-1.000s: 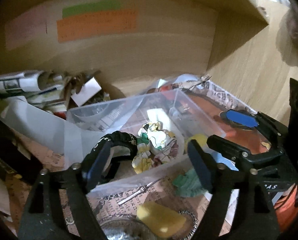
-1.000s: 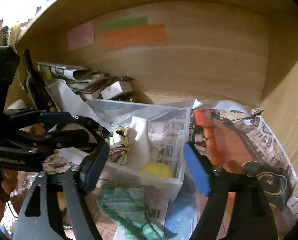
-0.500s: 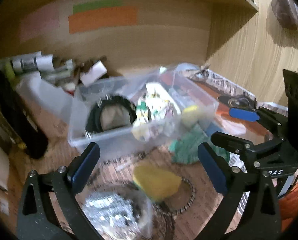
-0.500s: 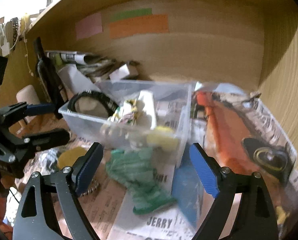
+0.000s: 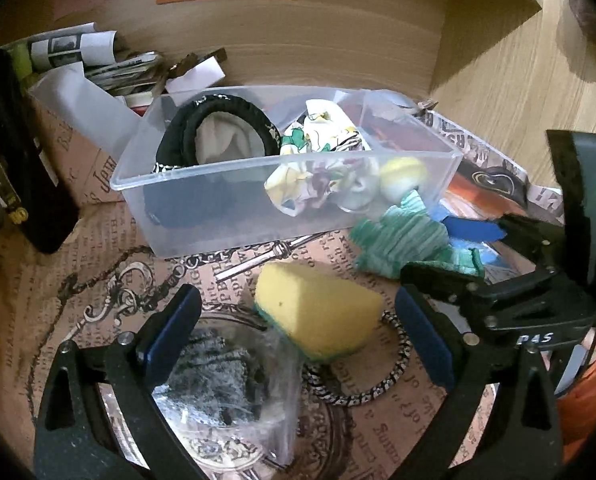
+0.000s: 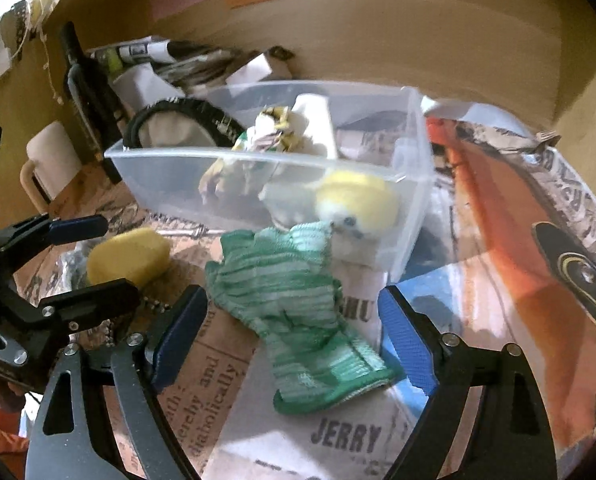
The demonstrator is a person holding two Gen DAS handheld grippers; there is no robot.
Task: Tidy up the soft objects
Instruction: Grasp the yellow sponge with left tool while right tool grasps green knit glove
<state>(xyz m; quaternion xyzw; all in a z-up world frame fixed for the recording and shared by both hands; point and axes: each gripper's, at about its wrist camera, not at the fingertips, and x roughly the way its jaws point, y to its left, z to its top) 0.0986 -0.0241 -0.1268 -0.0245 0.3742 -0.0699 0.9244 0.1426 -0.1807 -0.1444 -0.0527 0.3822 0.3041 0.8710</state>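
A clear plastic bin (image 5: pixel 226 200) holds a black-rimmed pouch (image 5: pixel 218 132), a floral cloth (image 5: pixel 318 164) and a yellow-white plush (image 6: pixel 354 200). A yellow sponge (image 5: pixel 318 312) lies in front of the bin, between the open jaws of my left gripper (image 5: pixel 298 336). A green knit glove (image 6: pixel 290 300) lies on newspaper, between the open jaws of my right gripper (image 6: pixel 294 332). The sponge also shows in the right wrist view (image 6: pixel 128 256), and the glove in the left wrist view (image 5: pixel 406 240). Both grippers are empty.
A clear bag of grey scouring pads (image 5: pixel 218 380) and a black-white cord loop (image 5: pixel 378 384) lie by the sponge. A dark bottle (image 6: pixel 86 92), a mug (image 6: pixel 50 160) and rolled papers (image 5: pixel 74 48) stand at the back left. Wooden walls enclose the back and right.
Both grippers have pulled back from the bin and lowered. The sponge now sits between my left jaws and the glove between my right jaws. Both stay open.
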